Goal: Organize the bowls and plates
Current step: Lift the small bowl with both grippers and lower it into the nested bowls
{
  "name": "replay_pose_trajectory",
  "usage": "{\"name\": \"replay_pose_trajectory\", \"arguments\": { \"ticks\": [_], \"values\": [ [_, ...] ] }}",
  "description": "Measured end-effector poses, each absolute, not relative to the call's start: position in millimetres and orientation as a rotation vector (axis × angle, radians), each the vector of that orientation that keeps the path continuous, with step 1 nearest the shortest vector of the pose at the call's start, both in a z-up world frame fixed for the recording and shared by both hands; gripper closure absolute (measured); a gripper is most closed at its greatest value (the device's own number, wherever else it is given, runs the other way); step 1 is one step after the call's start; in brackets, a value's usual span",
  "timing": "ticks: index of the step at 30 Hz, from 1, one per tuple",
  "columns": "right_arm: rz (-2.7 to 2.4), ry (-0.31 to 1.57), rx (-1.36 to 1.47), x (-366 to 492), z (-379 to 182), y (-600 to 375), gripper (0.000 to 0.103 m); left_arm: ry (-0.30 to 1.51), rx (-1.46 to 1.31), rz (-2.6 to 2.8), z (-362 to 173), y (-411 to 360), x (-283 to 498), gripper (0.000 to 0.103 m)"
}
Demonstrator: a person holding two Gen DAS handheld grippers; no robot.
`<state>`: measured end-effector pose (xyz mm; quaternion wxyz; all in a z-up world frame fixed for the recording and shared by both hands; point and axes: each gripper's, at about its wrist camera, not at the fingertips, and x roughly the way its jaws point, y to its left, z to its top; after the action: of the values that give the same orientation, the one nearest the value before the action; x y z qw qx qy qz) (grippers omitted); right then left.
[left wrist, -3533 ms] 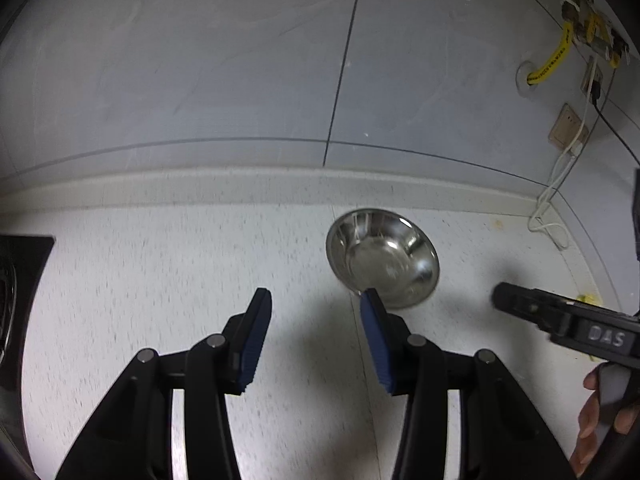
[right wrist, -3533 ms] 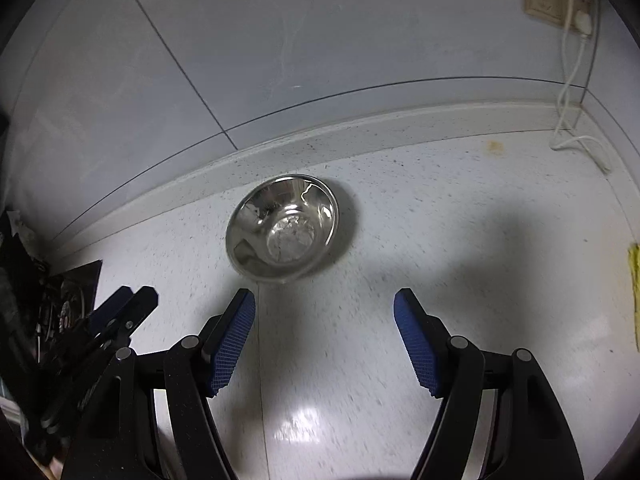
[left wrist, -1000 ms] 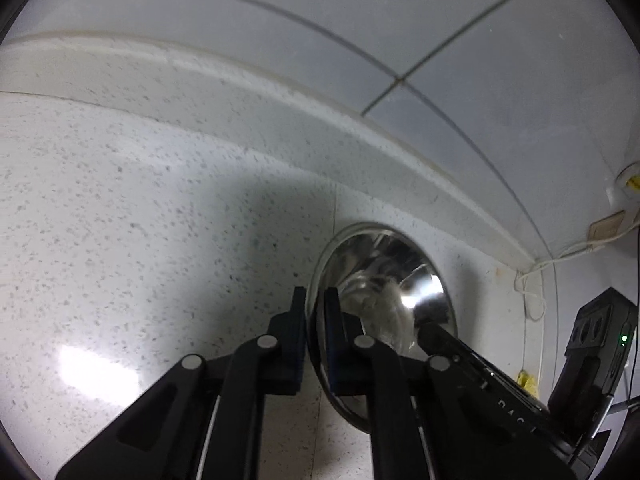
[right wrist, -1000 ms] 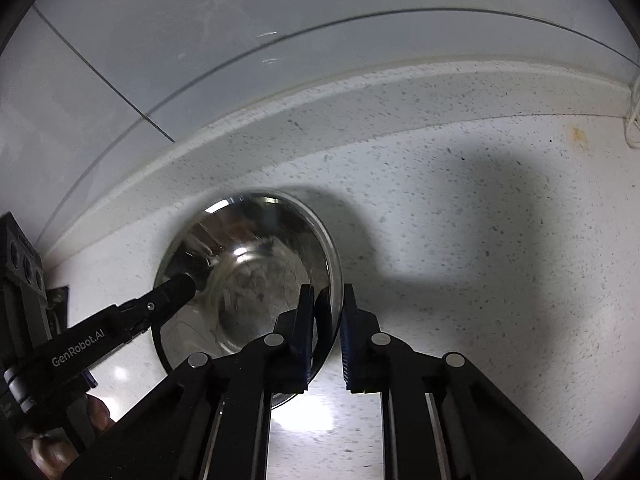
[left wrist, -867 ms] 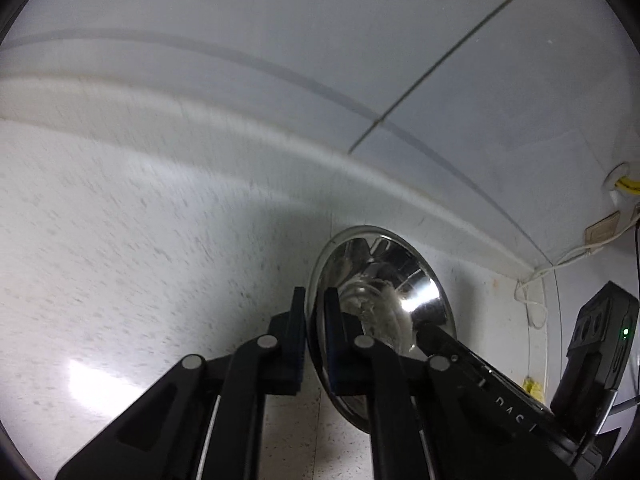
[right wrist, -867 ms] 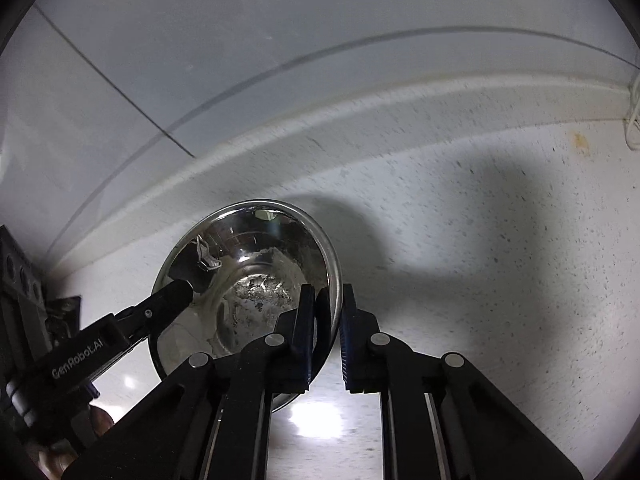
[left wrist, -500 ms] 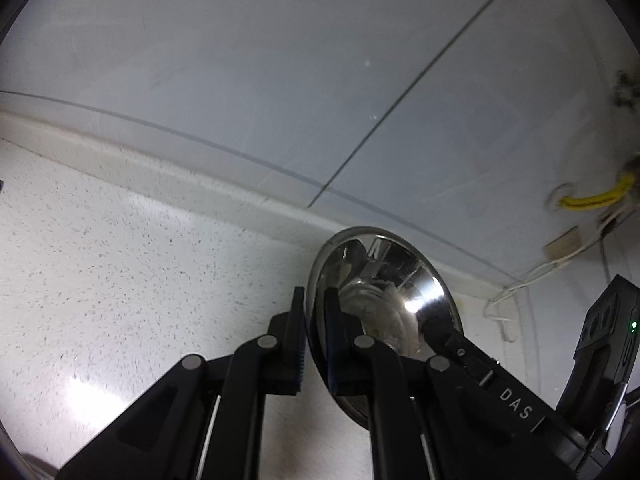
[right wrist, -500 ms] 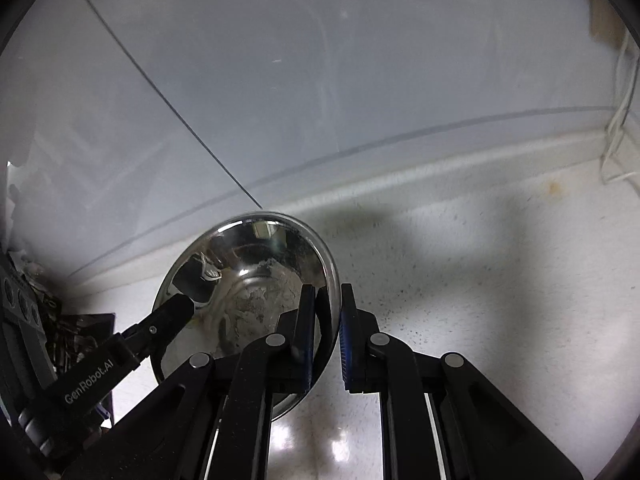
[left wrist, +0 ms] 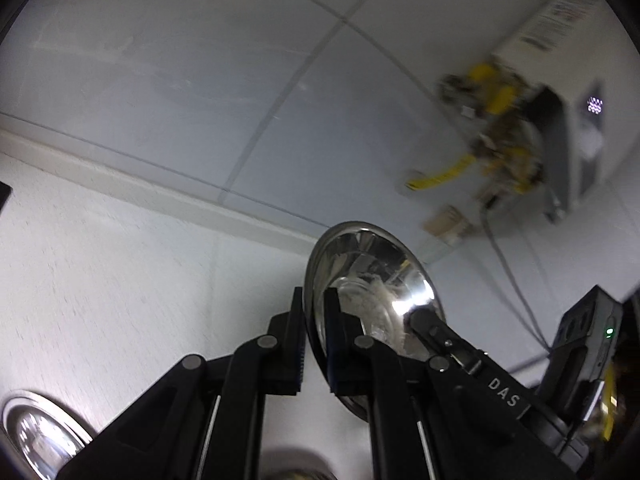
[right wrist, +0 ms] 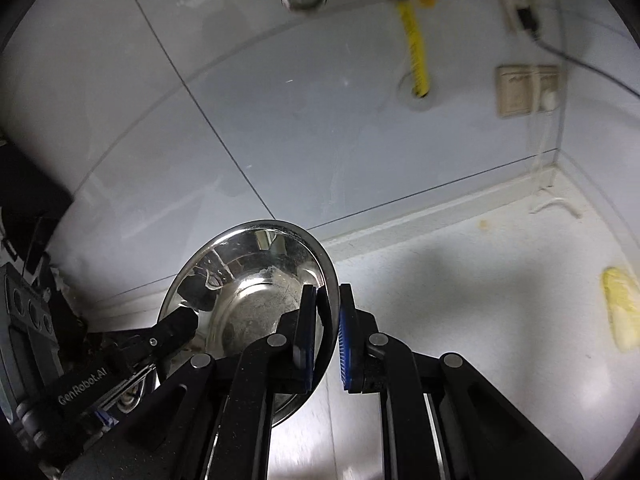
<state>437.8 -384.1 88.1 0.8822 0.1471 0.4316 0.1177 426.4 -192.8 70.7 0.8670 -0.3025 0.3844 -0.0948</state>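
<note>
A shiny steel bowl (left wrist: pixel 372 280) is held in the air above the white speckled counter (left wrist: pixel 100 280). My left gripper (left wrist: pixel 314 340) is shut on its left rim. My right gripper (right wrist: pixel 324 320) is shut on its right rim, and the bowl (right wrist: pixel 248 280) fills the left of the right wrist view. Each gripper's finger shows inside the bowl in the other's view. Another steel dish (left wrist: pixel 32 436) lies at the bottom left of the left wrist view, and part of a further one (left wrist: pixel 296 472) shows at the bottom edge.
A grey tiled wall (right wrist: pixel 280 120) stands behind the counter. On it are a yellow hose (right wrist: pixel 416 48), wall sockets (right wrist: pixel 524 88) with cables and a white wall-mounted appliance (left wrist: pixel 576 100). A yellow cloth (right wrist: pixel 620 308) lies at the counter's right. A dark object (right wrist: pixel 24 200) is at left.
Both grippers closed on the bowl's rim and have lifted it off the counter. Both views have tilted upward, so more wall and the fittings show.
</note>
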Motion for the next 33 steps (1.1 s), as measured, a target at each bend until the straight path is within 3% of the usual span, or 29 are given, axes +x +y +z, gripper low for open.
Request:
{"name": "replay_pose_trajectory", "arguments": {
  "ticks": [7, 11, 22, 33],
  "values": [
    [0.198, 0.857, 0.273, 345, 116, -425, 0.094, 0.864, -0.614, -0.379, 90, -227, 355, 0.096],
    [0.185, 0.869, 0.273, 301, 106, -444, 0.094, 0.944, -0.574, -0.448, 66, -246, 315, 0.096],
    [0.175, 1.147, 0.314, 229, -22, -474, 0.094, 1.253, -0.493, -0.404, -78, -281, 269, 0.095],
    [0.200, 1.272, 0.305, 231, -75, -466, 0.093, 1.298, -0.481, -0.333, -116, -285, 258, 0.095]
  ]
}}
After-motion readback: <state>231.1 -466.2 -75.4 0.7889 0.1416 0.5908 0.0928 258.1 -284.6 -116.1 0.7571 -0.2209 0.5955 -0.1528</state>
